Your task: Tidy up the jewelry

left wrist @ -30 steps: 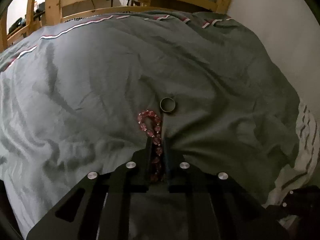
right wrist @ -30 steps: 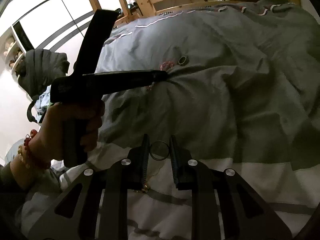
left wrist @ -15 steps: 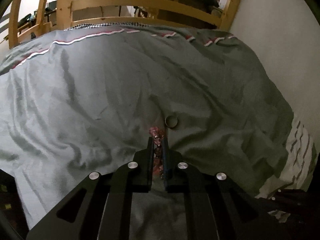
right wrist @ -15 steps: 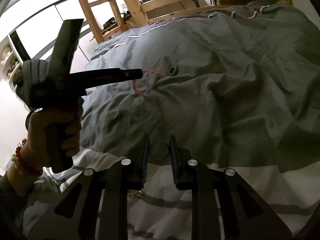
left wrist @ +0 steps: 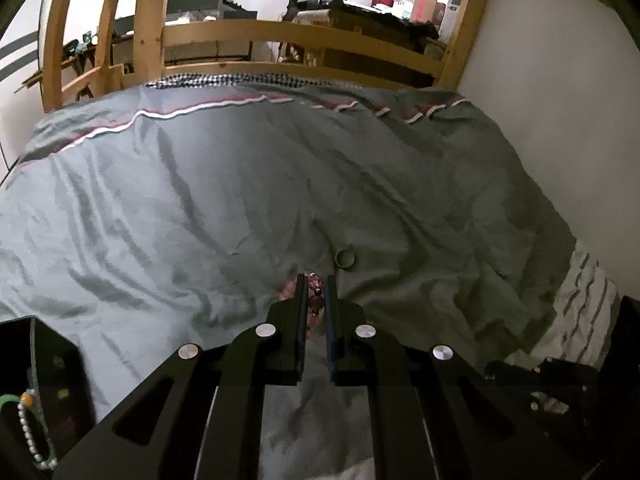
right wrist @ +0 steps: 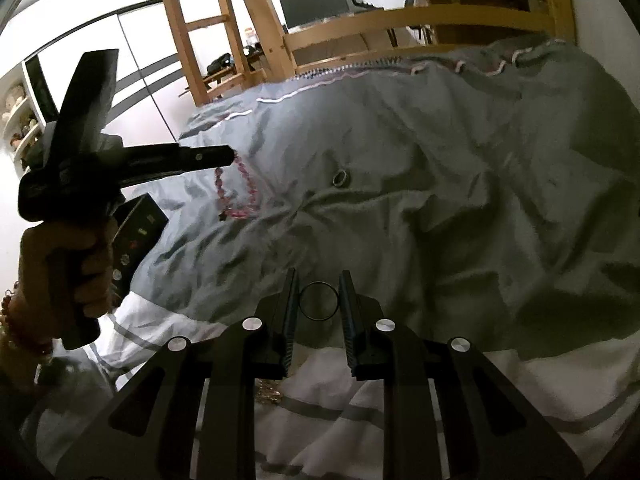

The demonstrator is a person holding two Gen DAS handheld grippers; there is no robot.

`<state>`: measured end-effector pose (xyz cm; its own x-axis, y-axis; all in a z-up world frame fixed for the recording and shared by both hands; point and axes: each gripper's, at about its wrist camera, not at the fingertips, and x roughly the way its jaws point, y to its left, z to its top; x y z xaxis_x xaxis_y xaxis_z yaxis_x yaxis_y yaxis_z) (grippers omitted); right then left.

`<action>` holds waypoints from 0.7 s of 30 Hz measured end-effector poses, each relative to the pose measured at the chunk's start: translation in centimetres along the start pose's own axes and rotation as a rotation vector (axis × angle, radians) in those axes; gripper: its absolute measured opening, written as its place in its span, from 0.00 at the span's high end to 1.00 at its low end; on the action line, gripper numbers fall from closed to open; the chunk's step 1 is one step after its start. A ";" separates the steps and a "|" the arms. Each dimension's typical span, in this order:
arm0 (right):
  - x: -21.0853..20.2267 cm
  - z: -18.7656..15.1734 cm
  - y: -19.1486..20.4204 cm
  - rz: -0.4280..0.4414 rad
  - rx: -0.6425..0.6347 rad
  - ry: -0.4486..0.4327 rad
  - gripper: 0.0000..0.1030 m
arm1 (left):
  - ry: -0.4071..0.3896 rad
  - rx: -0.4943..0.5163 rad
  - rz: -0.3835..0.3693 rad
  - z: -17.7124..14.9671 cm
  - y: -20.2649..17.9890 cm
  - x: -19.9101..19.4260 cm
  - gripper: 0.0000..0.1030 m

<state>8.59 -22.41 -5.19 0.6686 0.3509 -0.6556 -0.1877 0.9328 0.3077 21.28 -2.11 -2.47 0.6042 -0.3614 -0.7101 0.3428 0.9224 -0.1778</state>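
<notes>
My left gripper (left wrist: 316, 280) is shut on a pink bead bracelet (left wrist: 315, 292) and holds it above the grey duvet (left wrist: 200, 208). In the right wrist view the left gripper (right wrist: 230, 156) is seen lifted, and the pink bead bracelet (right wrist: 236, 192) hangs down from it in a loop. A dark band ring (left wrist: 345, 259) lies on the duvet just beyond the left fingertips; it also shows in the right wrist view (right wrist: 341, 177). My right gripper (right wrist: 319, 280) is shut on a thin wire hoop (right wrist: 319, 301).
A black jewelry box (left wrist: 44, 384) with a green and white bead bracelet (left wrist: 28, 432) sits at the lower left; the box also shows in the right wrist view (right wrist: 134, 236). A gold chain (right wrist: 268, 390) lies under the right gripper. A wooden bed rail (left wrist: 304, 40) and white wall (left wrist: 560, 120) bound the bed.
My left gripper has risen off the duvet with the pink bracelet, which now hangs free. The jewelry box has come into the left view. The right gripper has stayed put with its hoop.
</notes>
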 end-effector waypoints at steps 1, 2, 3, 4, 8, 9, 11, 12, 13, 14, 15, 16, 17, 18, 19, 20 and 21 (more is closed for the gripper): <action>-0.2 0.1 0.2 -0.001 -0.004 -0.004 0.80 | -0.007 0.004 0.006 0.0 0.0 -0.8 0.94; -0.6 0.3 0.4 -0.002 -0.011 -0.011 0.80 | -0.010 0.006 0.010 0.0 -0.1 -1.1 0.94; -0.9 0.4 0.6 -0.002 -0.015 -0.015 0.80 | -0.013 0.011 0.013 0.0 -0.1 -2.0 0.94; -1.1 0.6 0.8 -0.001 -0.018 -0.017 0.80 | -0.017 0.015 0.016 0.0 -0.2 -2.7 0.94; -2.0 1.2 2.1 0.010 -0.031 -0.019 0.80 | -0.035 0.030 0.044 -0.1 -0.1 -5.6 0.93; -2.2 1.3 2.4 0.012 -0.033 -0.020 0.80 | -0.041 0.026 0.051 -0.2 0.1 -6.5 0.93; -2.7 1.6 3.2 0.016 -0.045 -0.026 0.80 | -0.057 0.012 0.064 -0.5 0.7 -8.3 0.93; -3.0 1.8 3.8 0.017 -0.057 -0.029 0.80 | -0.059 0.004 0.066 -0.7 0.9 -8.8 0.93; -3.3 1.9 4.2 0.019 -0.065 -0.030 0.80 | -0.059 -0.005 0.068 -1.0 1.3 -9.3 0.93; -3.5 2.0 4.7 0.020 -0.073 -0.033 0.80 | -0.061 -0.012 0.074 -1.2 1.7 -9.9 0.93; -3.8 2.2 5.3 0.024 -0.083 -0.037 0.80 | -0.062 -0.018 0.087 -1.5 2.2 -10.5 0.93; -4.0 2.4 5.9 0.025 -0.093 -0.040 0.80 | -0.063 -0.022 0.097 -1.8 2.7 -11.0 0.93; -4.2 2.5 6.3 0.025 -0.101 -0.043 0.80 | -0.070 -0.032 0.109 -2.0 3.4 -11.7 0.93; -4.3 2.7 6.9 0.026 -0.111 -0.046 0.80 | -0.073 -0.040 0.115 -2.0 3.9 -12.0 0.93; -4.3 2.8 7.6 0.029 -0.121 -0.047 0.80 | -0.075 -0.047 0.122 -2.1 4.4 -12.5 0.93; -4.4 2.9 8.4 0.031 -0.135 -0.047 0.80 | -0.081 -0.054 0.133 -2.1 4.9 -13.0 0.93; -4.3 3.0 9.0 0.031 -0.143 -0.046 0.80 | -0.086 -0.059 0.147 -2.2 5.5 -13.5 0.93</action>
<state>6.12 -15.83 2.45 0.6926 0.3788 -0.6139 -0.3075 0.9249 0.2237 13.43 8.19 4.67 0.7050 -0.2303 -0.6707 0.2049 0.9716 -0.1182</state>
